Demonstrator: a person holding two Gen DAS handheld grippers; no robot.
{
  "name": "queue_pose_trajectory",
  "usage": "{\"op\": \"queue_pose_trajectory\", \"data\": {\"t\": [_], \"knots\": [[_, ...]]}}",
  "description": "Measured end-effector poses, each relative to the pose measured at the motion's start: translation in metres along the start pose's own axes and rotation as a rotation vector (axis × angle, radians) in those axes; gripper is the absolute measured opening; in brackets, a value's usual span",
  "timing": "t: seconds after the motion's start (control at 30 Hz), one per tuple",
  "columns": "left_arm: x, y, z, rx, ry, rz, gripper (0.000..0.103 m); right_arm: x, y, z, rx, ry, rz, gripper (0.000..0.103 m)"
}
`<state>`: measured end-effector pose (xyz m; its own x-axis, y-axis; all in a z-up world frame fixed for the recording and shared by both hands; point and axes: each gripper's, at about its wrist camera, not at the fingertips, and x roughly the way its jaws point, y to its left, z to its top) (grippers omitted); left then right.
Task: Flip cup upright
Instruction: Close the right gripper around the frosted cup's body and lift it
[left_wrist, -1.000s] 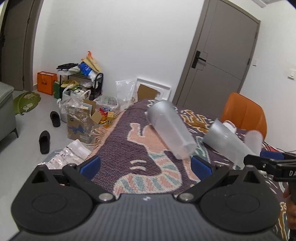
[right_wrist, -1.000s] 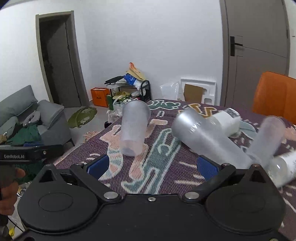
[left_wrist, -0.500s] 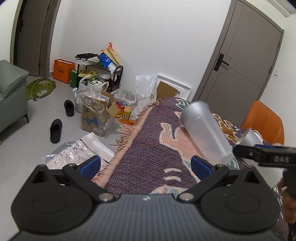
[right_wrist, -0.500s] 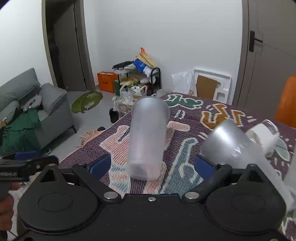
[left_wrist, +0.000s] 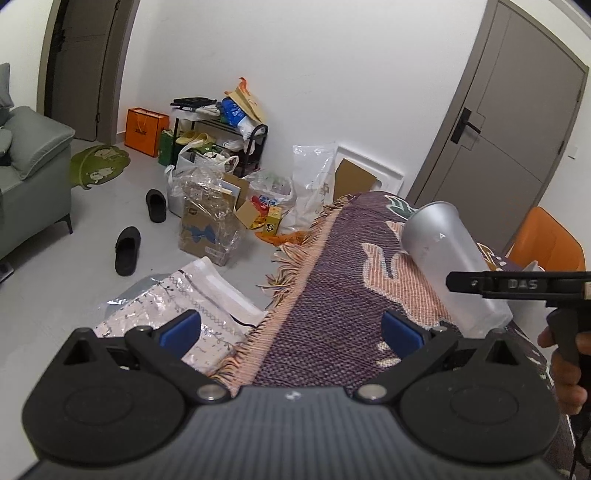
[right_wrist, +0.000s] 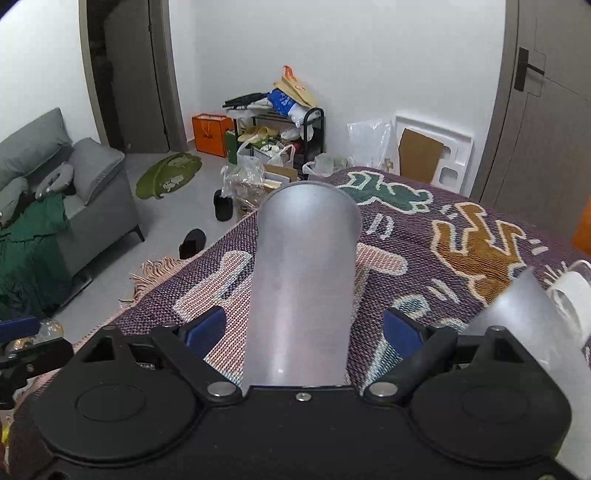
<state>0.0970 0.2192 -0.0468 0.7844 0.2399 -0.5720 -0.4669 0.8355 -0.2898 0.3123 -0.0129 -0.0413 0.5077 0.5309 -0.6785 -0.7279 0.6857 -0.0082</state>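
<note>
Room: white walls, grey door (left_wrist: 517, 122), sofa (right_wrist: 74, 192) on the left, bags and boxes heaped on the floor by a rack (right_wrist: 288, 125).
Surface: table under a purple woven rug (right_wrist: 424, 236) with animal figures, fringe hanging at the near edge.
Right gripper (right_wrist: 303, 328): jaws spread wide, one blue pad on each side of the cup, neither touching it.
Left gripper (left_wrist: 290, 326): jaws released, nothing between them; it points at the rug edge and floor, off to the side of the cup.
Cup (right_wrist: 303, 280): tall frosted plastic tumbler, lying tilted on the rug with its wide mouth toward the wall and its narrow base toward the right gripper; the base end sits between the pads. In the left view it shows as the same cup (left_wrist: 447, 258), leaning, with the right gripper's body across it.
Other cups: second frosted one (right_wrist: 524, 321) just right of the gripper, a white one (right_wrist: 569, 295) behind it.
Handling (judgement): light, thin-walled, slightly flexible, smooth and likely slippery; a hard squeeze would dent it. Taper means it can slide out toward the base.
Grip point (judgement): across the lower body just above the base, moderate force, then rotate so the base goes down.
Risk (judgement): knocking the neighbouring cup during the swing.
</note>
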Motion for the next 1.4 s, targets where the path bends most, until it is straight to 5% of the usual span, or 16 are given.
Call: {"op": "queue_pose_trajectory", "data": {"t": [0.1,0.6,1.4], "knots": [[-0.001,0.002,-0.001,-0.002,0.003,0.001,0.103,0.015,-0.001,0.002,0.031,0.042,-0.013,0.061],[-0.028,-0.011,-0.004,0.022,-0.007,-0.038,0.103,-0.058,-0.004,-0.012,0.061,-0.068,0.071,0.060],[-0.084,-0.078,-0.055,0.106,0.038,-0.189,0.103,-0.164,-0.039,-0.123,0.105,-0.061,0.080,0.060]]}}
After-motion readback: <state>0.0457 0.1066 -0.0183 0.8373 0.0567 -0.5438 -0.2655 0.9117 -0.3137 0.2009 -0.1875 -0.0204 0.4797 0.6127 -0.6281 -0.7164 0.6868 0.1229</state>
